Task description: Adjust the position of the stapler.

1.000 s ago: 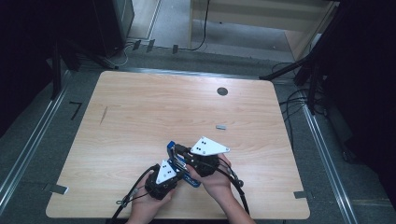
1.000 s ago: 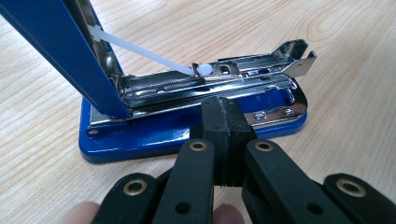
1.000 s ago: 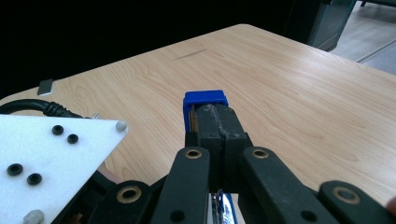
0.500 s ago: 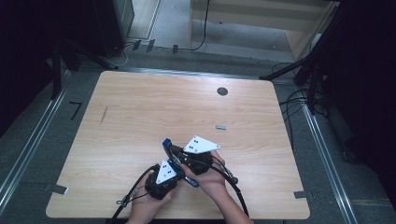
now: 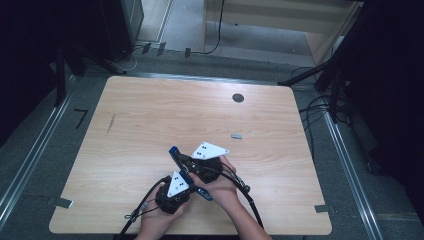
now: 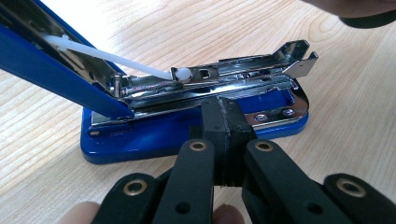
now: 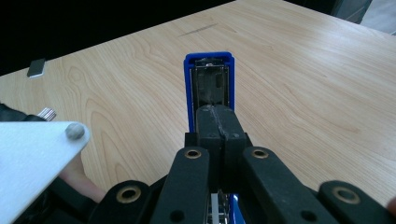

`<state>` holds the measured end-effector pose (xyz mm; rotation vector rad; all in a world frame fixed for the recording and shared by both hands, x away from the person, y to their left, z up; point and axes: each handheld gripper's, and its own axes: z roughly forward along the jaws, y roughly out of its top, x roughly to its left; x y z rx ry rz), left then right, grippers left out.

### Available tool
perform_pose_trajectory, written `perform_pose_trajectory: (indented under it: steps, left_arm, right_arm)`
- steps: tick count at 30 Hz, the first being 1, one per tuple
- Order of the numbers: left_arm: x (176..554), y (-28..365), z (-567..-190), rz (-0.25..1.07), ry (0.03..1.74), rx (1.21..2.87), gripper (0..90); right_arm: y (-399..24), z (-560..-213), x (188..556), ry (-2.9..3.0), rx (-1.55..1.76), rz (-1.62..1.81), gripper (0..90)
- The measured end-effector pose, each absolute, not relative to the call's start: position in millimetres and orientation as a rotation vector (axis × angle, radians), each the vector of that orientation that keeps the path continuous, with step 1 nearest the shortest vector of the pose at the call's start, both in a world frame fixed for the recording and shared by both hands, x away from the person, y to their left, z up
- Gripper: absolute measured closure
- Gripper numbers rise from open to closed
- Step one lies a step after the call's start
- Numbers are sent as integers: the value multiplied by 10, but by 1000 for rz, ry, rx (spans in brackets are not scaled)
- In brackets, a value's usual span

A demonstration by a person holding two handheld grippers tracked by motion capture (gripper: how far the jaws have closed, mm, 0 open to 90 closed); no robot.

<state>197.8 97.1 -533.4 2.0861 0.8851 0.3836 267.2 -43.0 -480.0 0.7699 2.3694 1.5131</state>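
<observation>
Left gripper (image 6: 223, 135), jaws pressed together, is nosing the blue metal stapler's (image 6: 196, 126) near base; right gripper (image 7: 219, 126), also closed, is seemingly propping its far-pointing opened lid (image 7: 208, 79).

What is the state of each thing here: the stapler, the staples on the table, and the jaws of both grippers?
Stapler: opened, blue top cover swung up, metal magazine exposed.
Strip of staples: lying loose on the table, apart from the stapler.
Left gripper: jaws shut.
Right gripper: jaws shut, at the raised cover.
</observation>
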Motion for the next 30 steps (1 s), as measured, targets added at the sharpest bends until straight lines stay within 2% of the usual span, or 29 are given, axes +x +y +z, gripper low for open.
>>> perform_pose_trajectory:
  steps: [30]
  left_arm:
    - [1988, 976, -5335, 373, 888, 2080, 900]
  right_arm:
    - [-209, -4851, 2842, 2433, 771, 1454, 900]
